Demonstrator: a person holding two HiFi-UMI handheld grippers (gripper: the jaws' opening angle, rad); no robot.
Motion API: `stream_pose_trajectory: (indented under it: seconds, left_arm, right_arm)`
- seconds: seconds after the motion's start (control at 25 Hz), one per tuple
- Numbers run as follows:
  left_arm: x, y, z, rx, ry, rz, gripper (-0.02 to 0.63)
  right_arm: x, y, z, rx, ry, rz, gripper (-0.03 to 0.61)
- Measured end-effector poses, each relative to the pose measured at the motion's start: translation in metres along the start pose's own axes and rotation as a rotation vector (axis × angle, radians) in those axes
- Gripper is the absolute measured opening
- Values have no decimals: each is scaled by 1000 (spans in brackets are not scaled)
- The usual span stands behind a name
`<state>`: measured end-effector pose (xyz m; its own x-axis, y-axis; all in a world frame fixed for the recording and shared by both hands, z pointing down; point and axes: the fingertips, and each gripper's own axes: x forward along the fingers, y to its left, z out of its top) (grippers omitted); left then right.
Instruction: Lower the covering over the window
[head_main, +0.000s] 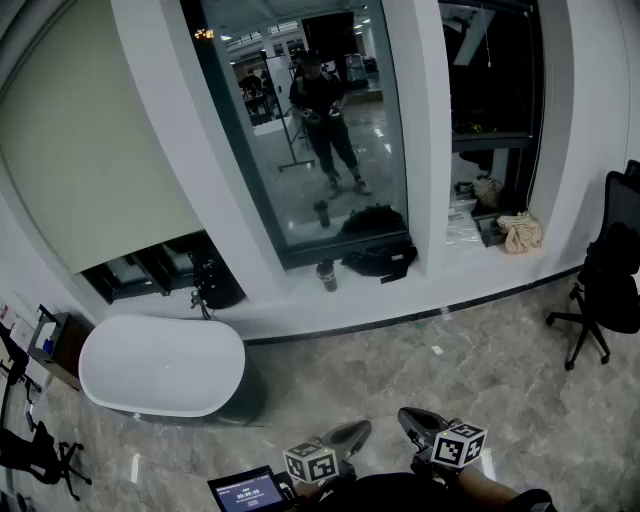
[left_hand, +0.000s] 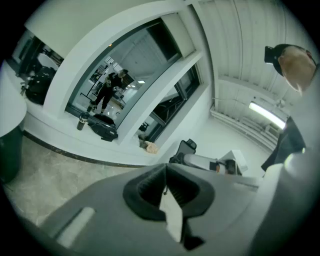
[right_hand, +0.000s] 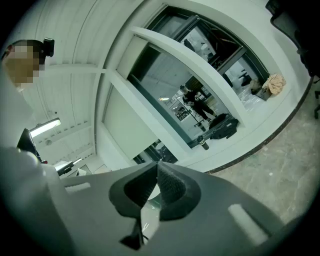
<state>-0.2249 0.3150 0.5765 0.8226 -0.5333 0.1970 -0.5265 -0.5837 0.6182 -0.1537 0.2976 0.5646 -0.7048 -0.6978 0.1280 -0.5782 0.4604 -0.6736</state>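
A beige roller blind (head_main: 90, 150) hangs most of the way down over the left window, leaving a dark strip below it; the right gripper view shows this blind (right_hand: 132, 117) too. The middle window (head_main: 310, 130) is bare dark glass that mirrors a standing person. Both grippers sit low at the frame's bottom edge, far from the window wall. My left gripper (head_main: 358, 430) is shut with nothing in it, its ribbed pads meeting in its own view (left_hand: 166, 167). The right gripper (head_main: 406, 416) is likewise shut and holds nothing (right_hand: 156, 165).
A white bathtub (head_main: 160, 365) stands on the marble floor at the left. On the sill lie a black bag (head_main: 378, 250), a bottle (head_main: 327, 276) and a beige bundle (head_main: 520, 232). A black office chair (head_main: 610, 270) stands at the right. A small screen (head_main: 248, 492) shows bottom left.
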Motion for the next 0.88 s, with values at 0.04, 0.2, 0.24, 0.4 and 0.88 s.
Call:
stream_pose_trajectory:
  seconds: [0.04,0.2,0.24,0.4,0.88]
  left_arm:
    - [0,0,1,1,-1,0,0]
    - [1,0,1,2,-3,2,0]
    - [1,0,1,2,-3,2,0]
    - [2,0,2,2,-2,5,0]
    - [12,-2,-1,-17,-15,37,0]
  right_arm:
    - [0,1,0,0,0,1,8]
    - [1,1,0,-4,3,5,8]
    - [1,1,0,-5,3,6,8]
    - [1,1,1,-7,5,8,8]
    - [-9,-17,12,52,-9,8,7]
